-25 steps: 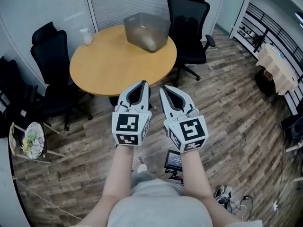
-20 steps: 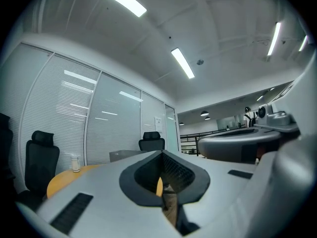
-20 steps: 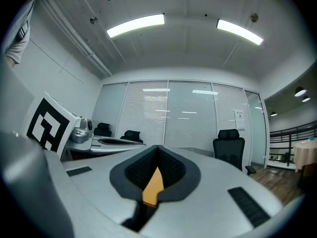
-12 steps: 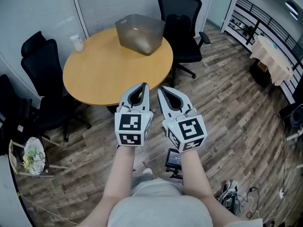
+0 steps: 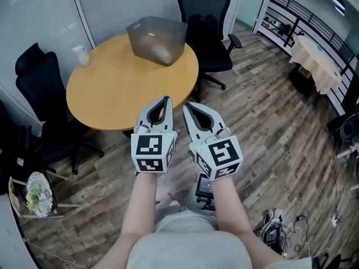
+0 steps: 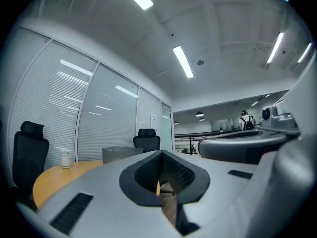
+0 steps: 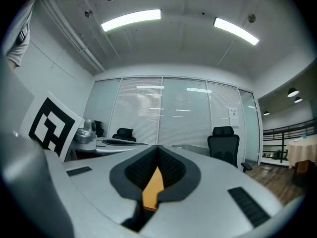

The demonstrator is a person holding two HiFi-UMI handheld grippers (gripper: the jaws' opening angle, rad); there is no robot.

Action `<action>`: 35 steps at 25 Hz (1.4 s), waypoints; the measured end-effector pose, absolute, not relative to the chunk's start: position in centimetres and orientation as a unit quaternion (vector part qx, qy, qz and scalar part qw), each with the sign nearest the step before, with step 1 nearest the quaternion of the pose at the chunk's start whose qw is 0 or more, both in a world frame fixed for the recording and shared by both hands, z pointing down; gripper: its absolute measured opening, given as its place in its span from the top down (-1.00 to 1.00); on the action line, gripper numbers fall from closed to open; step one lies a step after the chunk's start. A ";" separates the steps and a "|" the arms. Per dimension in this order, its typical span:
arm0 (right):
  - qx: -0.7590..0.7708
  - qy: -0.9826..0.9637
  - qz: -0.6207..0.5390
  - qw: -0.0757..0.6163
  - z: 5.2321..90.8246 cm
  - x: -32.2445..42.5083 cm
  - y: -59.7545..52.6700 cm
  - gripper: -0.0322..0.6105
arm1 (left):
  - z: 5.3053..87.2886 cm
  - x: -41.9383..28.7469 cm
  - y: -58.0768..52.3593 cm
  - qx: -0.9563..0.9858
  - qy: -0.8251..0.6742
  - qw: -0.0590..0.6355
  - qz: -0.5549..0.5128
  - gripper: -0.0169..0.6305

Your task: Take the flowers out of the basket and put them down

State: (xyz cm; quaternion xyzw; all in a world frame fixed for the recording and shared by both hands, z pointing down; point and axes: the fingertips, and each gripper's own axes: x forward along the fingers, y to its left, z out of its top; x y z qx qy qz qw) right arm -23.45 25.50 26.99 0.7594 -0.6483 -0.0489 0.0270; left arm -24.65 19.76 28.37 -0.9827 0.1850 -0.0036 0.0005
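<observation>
A grey see-through basket (image 5: pixel 156 38) stands at the far side of the round wooden table (image 5: pixel 123 88); something pale lies in it, too dim to name. It also shows in the left gripper view as the basket (image 6: pixel 120 154). No flowers can be made out in it. My left gripper (image 5: pixel 165 100) and right gripper (image 5: pixel 187 105) are held side by side over the floor, just short of the table's near edge. Both are shut and hold nothing. The left gripper (image 6: pixel 161 156) and the right gripper (image 7: pixel 157 150) have their jaws pressed together in their own views.
A small white jar (image 5: pixel 81 55) stands at the table's left rim. Black office chairs (image 5: pixel 205 15) ring the table, one on the left (image 5: pixel 39 88). A round stand with pale blooms (image 5: pixel 33 194) sits on the floor at lower left. Cables and gear (image 5: pixel 276 228) lie at lower right.
The table and basket have slid left and a little lower in the head view as the person shifts. Both grippers stay shut and side by side.
</observation>
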 end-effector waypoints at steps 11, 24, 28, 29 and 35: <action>0.747 -0.662 -0.056 0.017 26.6 -18.5 22.3 0.82 | 29.1 -20.2 16.2 -0.979 0.202 -0.018 -0.011 0.94; 0.721 -0.691 -0.053 0.012 26.8 -9.6 16.4 0.82 | 29.2 -11.6 11.4 -0.975 0.223 -0.023 -0.010 0.93; 0.711 -0.701 -0.053 0.013 26.7 -6.8 15.1 0.82 | 29.2 -8.9 10.3 -0.972 0.233 -0.025 -0.009 0.93; 0.709 -0.703 -0.052 0.012 26.8 -6.1 14.8 0.82 | 29.2 -8.2 10.1 -0.972 0.235 -0.025 -0.010 0.93; 0.693 -0.719 -0.050 0.012 27.0 -2.6 13.2 0.82 | 29.2 -4.6 8.4 -0.968 0.251 -0.025 -0.011 0.93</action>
